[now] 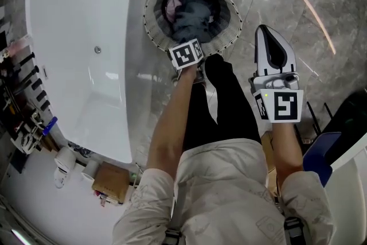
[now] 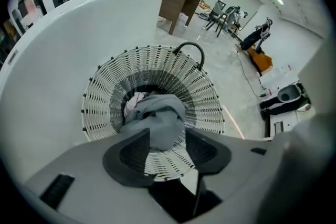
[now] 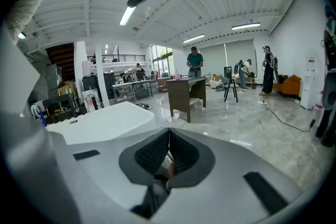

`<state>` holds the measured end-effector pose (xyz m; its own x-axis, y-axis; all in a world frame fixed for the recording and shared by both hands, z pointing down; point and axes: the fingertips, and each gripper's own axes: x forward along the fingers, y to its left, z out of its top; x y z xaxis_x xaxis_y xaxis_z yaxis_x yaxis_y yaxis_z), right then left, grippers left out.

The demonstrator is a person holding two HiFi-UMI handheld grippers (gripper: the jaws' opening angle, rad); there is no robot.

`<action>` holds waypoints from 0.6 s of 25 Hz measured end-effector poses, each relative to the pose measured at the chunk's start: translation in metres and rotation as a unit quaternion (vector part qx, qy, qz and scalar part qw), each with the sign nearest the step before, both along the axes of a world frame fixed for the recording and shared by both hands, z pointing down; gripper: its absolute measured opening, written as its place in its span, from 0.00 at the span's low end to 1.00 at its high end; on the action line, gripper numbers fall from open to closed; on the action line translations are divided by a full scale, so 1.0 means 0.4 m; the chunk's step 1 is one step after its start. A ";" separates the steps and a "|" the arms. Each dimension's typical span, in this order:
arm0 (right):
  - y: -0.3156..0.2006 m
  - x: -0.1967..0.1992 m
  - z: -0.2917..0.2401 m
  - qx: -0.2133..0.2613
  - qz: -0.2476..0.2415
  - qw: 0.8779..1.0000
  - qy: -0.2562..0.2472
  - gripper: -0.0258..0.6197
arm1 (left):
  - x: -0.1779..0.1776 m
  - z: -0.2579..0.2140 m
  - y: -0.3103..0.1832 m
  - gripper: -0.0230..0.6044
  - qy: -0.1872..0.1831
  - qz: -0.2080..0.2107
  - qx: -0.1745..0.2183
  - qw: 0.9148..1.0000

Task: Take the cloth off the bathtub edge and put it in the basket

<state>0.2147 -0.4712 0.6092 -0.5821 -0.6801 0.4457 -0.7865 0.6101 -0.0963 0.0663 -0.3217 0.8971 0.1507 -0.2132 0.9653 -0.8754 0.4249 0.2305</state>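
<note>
Left gripper (image 2: 168,135) pads sit closest to the lens in its own view, standing apart with a clear gap and pressing on nothing. Straight beyond that gap lies the grey cloth (image 2: 160,115): it is bunched in a loose heap inside the basket (image 2: 105,97), its near fold showing between the jaw tips but free of both pads as far as I can tell. Judging by this, the cloth is already off the tub edge and in the basket, so the task looks all but done. Beside the cloth, on the far left side from the gripper, a pinkish item (image 2: 134,101) rests in the same basket, partly under the grey folds.

This gripper hangs directly above the basket's mouth, pointing down into it, which suits a drop: with the jaws wide, the cloth can settle on the pile by its own weight. The bathtub (image 2: 47,86) curves round the basket on the gripper's left, with the basket just beside its white wall.

Well off to the right, the right gripper (image 3: 168,150) has its jaws together on nothing and points out over the room, probably kept clear because one gripper is enough for the cloth
</note>
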 end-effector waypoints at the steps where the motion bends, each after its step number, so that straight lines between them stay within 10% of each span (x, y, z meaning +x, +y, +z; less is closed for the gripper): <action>1: 0.001 -0.004 -0.003 0.001 -0.002 1.000 0.000 0.02 | -0.001 -0.004 0.005 0.37 0.001 0.000 0.000 1.000; 15: 0.069 -0.143 -0.168 0.046 -0.055 0.997 -0.002 0.02 | -0.049 -0.216 0.100 0.38 -0.009 -0.024 0.088 0.996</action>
